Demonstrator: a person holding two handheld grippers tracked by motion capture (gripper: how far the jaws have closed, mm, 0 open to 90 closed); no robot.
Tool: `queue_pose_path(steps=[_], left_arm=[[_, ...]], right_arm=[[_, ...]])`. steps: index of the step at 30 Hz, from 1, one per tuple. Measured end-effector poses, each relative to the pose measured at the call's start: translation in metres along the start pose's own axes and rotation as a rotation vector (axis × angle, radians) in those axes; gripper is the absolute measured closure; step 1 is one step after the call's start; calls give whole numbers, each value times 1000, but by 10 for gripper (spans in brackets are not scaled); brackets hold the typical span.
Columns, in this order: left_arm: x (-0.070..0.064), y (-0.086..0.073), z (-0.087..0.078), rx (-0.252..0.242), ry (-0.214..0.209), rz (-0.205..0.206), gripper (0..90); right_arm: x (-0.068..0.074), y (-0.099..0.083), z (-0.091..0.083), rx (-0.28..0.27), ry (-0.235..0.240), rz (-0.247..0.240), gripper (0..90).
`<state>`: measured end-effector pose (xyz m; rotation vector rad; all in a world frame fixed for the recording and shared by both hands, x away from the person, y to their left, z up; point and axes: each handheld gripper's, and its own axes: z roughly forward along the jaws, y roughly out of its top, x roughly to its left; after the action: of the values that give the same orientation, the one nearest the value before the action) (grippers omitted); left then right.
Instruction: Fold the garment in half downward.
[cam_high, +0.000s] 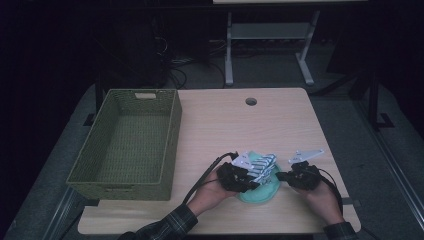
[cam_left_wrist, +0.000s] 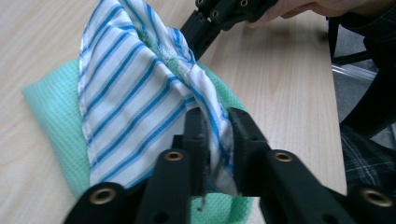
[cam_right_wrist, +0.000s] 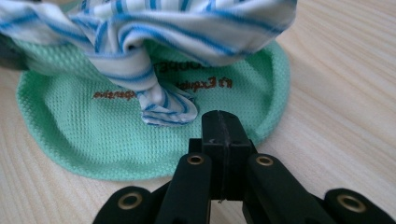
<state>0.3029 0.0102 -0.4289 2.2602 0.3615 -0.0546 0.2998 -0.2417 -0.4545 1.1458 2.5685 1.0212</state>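
A white cloth with blue stripes (cam_left_wrist: 135, 88) is lifted off a round mint-green mesh cloth (cam_right_wrist: 107, 135) that lies flat on the wooden table (cam_high: 225, 125). My left gripper (cam_left_wrist: 217, 122) is shut on a fold of the striped cloth and holds it up. My right gripper (cam_right_wrist: 223, 125) is shut, its tips pressed together at the green cloth's near rim with nothing seen between them. A twisted corner of the striped cloth (cam_right_wrist: 163, 105) hangs down onto the green one. In the high view both grippers (cam_high: 254, 180) (cam_high: 281, 176) flank the cloths (cam_high: 264, 165) near the front edge.
A green woven basket (cam_high: 170, 145) stands on the table's left side. A round cable hole (cam_high: 251, 101) is at the back of the table. Bare wood lies between the basket and the cloths. The table's right edge (cam_high: 335, 165) is close to my right hand.
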Motion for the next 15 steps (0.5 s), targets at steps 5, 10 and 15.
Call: queue_pose_path(steps=[5, 10, 15], left_arm=[[4, 5, -15, -51, -15, -16, 595], [12, 8, -34, -103, 7, -46, 583], [26, 5, -45, -109, 57, -77, 749]], right_arm=[[-1, 0, -4, -9, 0, -3, 899], [1, -1, -12, -36, 29, -1, 899], [11, 3, -9, -47, 89, -33, 899]])
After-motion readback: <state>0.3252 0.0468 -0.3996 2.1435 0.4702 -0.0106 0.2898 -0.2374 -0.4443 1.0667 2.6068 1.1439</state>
